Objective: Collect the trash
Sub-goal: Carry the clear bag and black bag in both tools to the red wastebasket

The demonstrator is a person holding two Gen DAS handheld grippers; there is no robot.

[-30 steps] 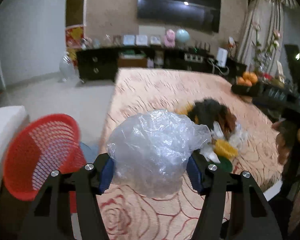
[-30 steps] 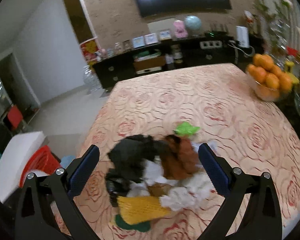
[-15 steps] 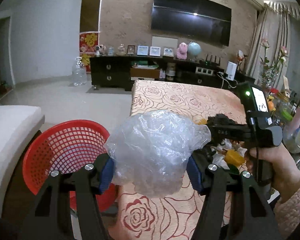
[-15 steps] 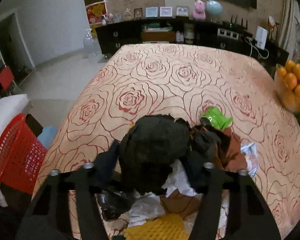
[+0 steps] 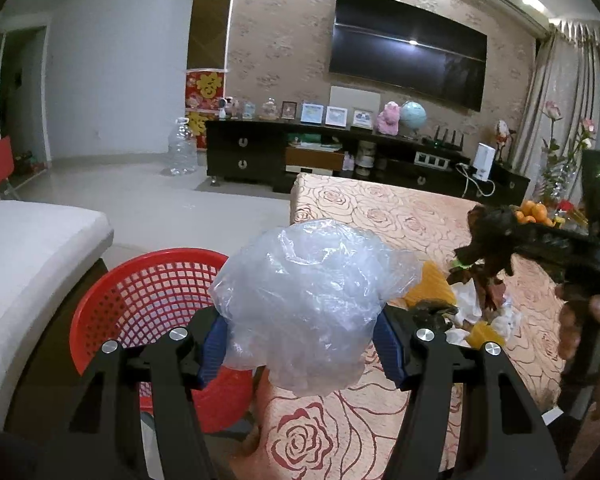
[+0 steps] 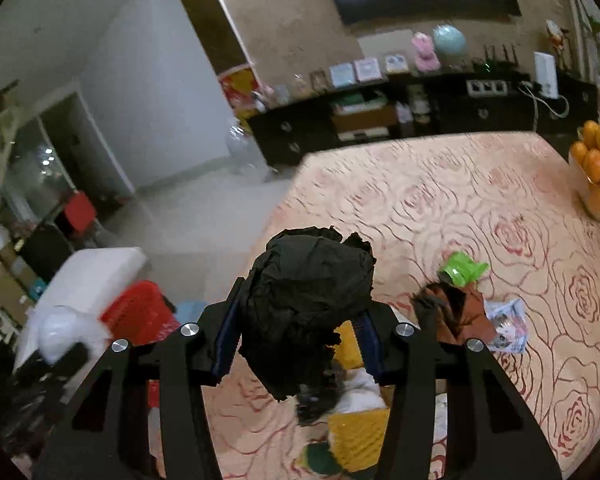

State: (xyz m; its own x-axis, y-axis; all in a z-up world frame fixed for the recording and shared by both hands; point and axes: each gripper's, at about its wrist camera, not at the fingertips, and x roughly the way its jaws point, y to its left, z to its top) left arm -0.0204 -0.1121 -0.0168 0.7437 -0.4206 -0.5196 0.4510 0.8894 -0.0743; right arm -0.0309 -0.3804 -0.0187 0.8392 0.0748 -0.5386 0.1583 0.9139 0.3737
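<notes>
the left gripper pinches a crumpled clear plastic bag between its blue pads; the right gripper is clamped on a black wad lifted off the trash pile on the rose-patterned table. the red basket sits just left of and below the left gripper, nearer to it, and looks empty inside.

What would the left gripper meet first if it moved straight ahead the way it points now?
Probably the tablecloth, near its left edge. The left gripper holds a clear plastic bag; the red basket sits left of that line. Depth is unclear.
</notes>
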